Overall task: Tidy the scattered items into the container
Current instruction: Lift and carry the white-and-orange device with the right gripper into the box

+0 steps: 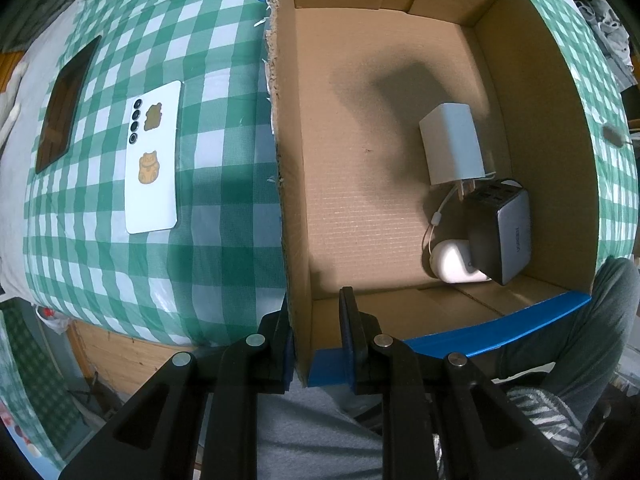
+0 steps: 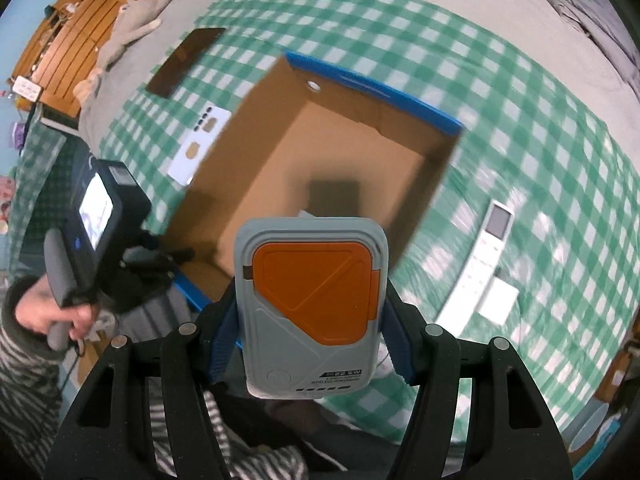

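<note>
Right tool (image 2: 308, 316) clamps grey-orange rubbery power bank (image 2: 312, 304), printed "WIRELESS POWERBANK". Left tool (image 1: 316, 336) pinches corrugated cardboard box (image 1: 298, 240) wall, blue-taped rim.

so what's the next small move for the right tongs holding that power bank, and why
Probably lower the right tongs and release inside the box. They grip the grey and orange power bank above the open cardboard box, whose floor looks bare on this side, while the left tongs clamp its wall.
</note>
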